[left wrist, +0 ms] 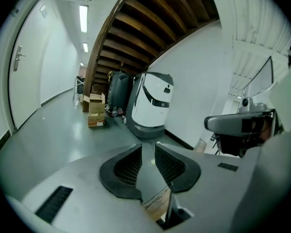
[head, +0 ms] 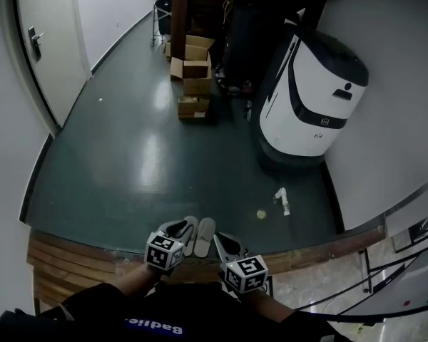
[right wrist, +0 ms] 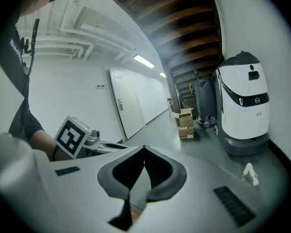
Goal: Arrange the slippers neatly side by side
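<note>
Dark green hallway floor (head: 143,155) below us. Our left gripper (head: 177,228) holds its jaws slightly apart and empty, and our right gripper (head: 228,244) has them closed on nothing. One pale slipper (head: 205,236) lies between them at 12 o'clock. Farther off are four cardboard boxes (head: 192,70) at 12 and one white machine (head: 310,98) at 1, its logo unreadable.

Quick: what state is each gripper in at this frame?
Left hand-held gripper: open, nothing between the jaws.
Right hand-held gripper: closed, holding nothing.

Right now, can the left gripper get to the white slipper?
Probably yes: the left gripper, jaws apart and empty, hangs just beside the white slipper, with nothing between them.
</note>
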